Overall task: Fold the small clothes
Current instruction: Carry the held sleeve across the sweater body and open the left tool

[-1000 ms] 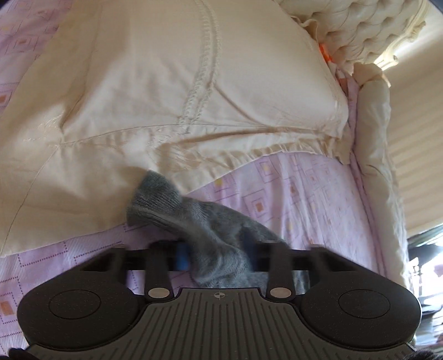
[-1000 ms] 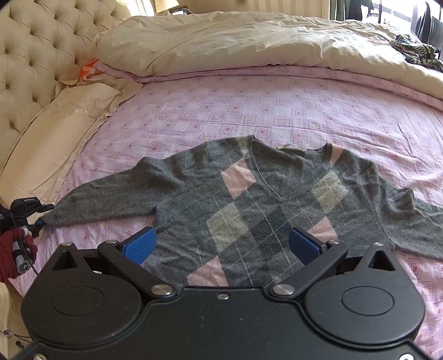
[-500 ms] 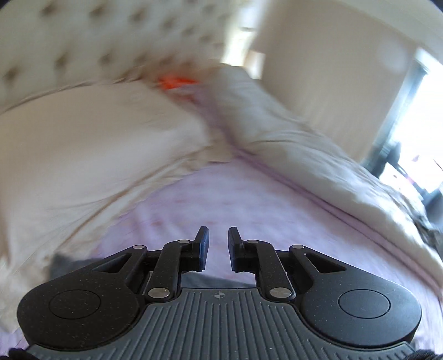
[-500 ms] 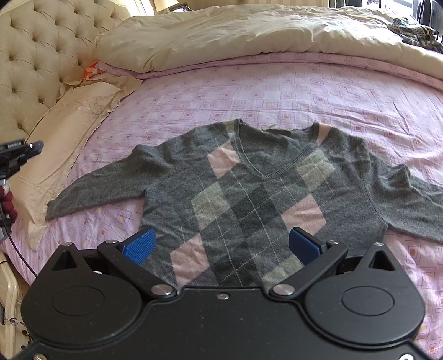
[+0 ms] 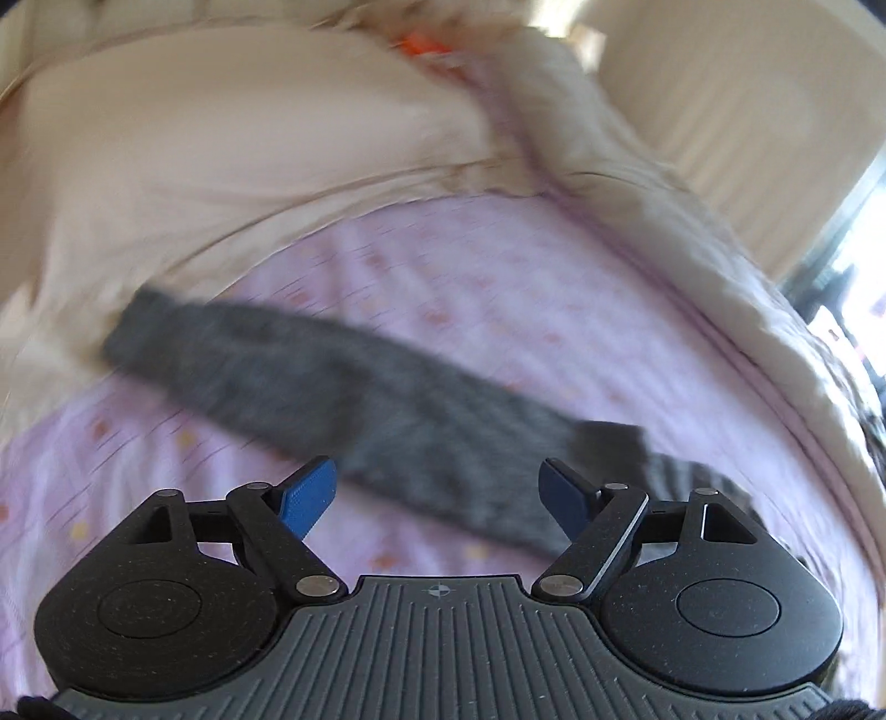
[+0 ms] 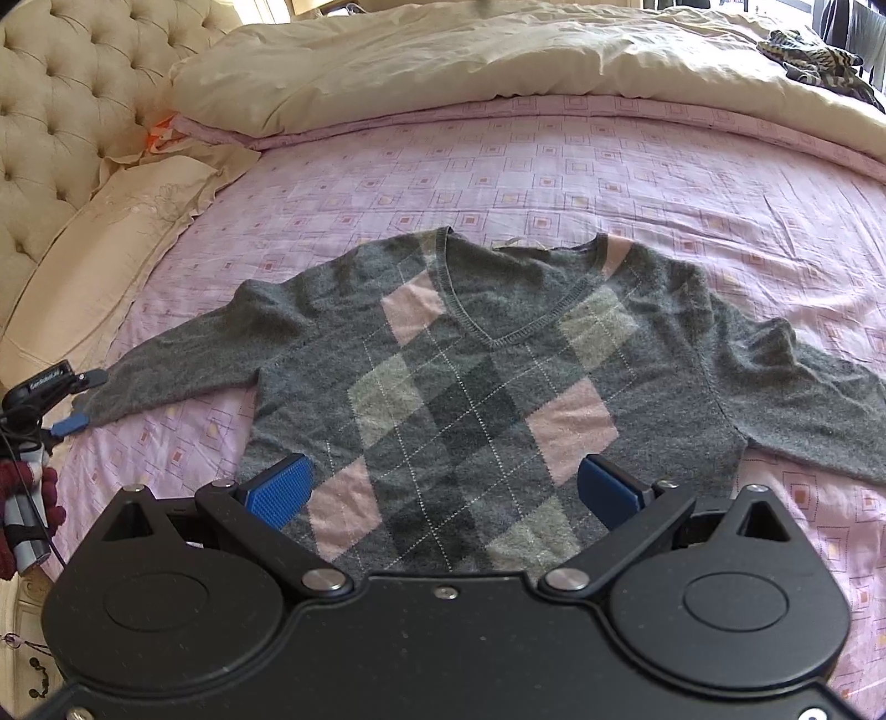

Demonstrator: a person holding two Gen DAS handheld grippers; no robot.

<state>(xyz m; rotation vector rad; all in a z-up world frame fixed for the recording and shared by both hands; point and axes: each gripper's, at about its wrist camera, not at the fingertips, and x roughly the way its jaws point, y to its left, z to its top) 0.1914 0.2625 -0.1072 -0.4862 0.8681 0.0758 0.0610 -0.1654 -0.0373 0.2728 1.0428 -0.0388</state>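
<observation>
A grey argyle V-neck sweater [image 6: 476,387] lies flat, front up, on the pink patterned sheet [image 6: 554,166], both sleeves spread out sideways. My right gripper [image 6: 443,490] hovers open over its hem with nothing between the blue pads. In the blurred left wrist view the sweater's left sleeve [image 5: 343,387] stretches across the sheet, and my left gripper [image 5: 440,493] stands open just above its near part, holding nothing. In the right wrist view the left gripper [image 6: 69,410] shows at the far left by the sleeve's cuff, with a hand in a dark red glove [image 6: 27,498] on it.
A cream pillow [image 6: 94,260] and a tufted headboard [image 6: 72,99] lie to the left. A rolled cream duvet [image 6: 498,50] runs along the far side of the bed, with a dark patterned cloth [image 6: 808,55] on it at the far right.
My left gripper has let go of the sleeve cuff it was shut on, shut empty while swinging away, and now stands open over the flat sleeve. The right gripper drew back a little.
</observation>
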